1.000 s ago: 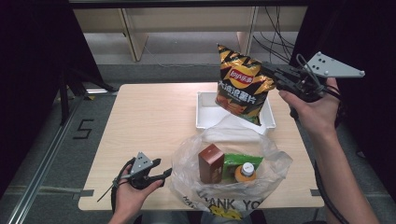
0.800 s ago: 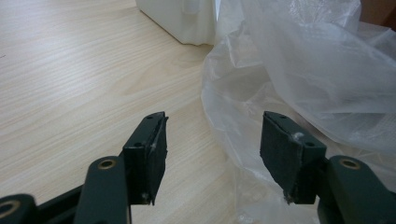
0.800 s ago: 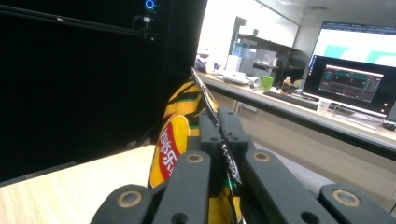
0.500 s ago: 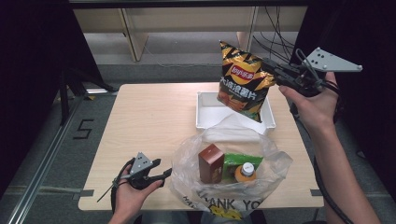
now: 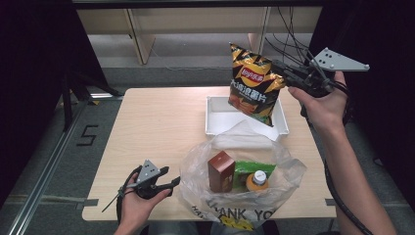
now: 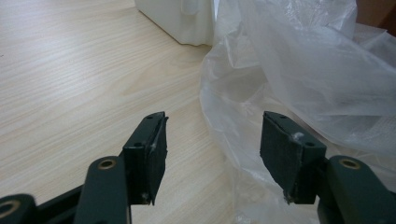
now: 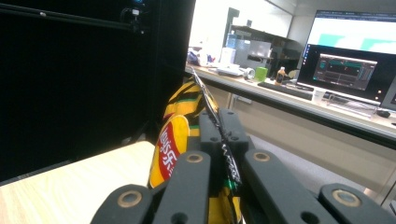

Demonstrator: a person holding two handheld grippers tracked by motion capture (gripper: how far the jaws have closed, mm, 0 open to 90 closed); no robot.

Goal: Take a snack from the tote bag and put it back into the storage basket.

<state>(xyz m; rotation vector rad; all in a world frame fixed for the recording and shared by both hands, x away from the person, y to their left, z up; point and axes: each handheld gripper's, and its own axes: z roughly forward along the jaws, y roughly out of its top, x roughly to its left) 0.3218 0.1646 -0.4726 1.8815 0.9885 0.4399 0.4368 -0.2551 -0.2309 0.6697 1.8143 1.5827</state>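
Observation:
A yellow and black chip bag (image 5: 253, 84) hangs in the air above the white tray (image 5: 211, 117), and my right gripper (image 5: 280, 73) is shut on its right edge. In the right gripper view the jaws pinch the bag's seam (image 7: 219, 135) between them. My left gripper (image 5: 172, 183) rests open near the table's front left, its tips right at the edge of the clear plastic bag (image 5: 288, 161). The left gripper view has the open jaws (image 6: 212, 144) with a fold of the plastic bag (image 6: 299, 70) between and beyond them, untouched by the pads. Inside the bag stand a brown carton (image 5: 221, 171), a green packet (image 5: 247, 170) and an orange-capped bottle (image 5: 258, 178).
The wooden table (image 5: 156, 127) has bare room on its left half. A shelf and cables lie on the floor behind the table. The right gripper view looks across to a desk with monitors (image 7: 345, 65) in the room beyond.
My right gripper has lifted the chip bag a little higher and slightly to the right above the tray. The left gripper has stayed where it was.

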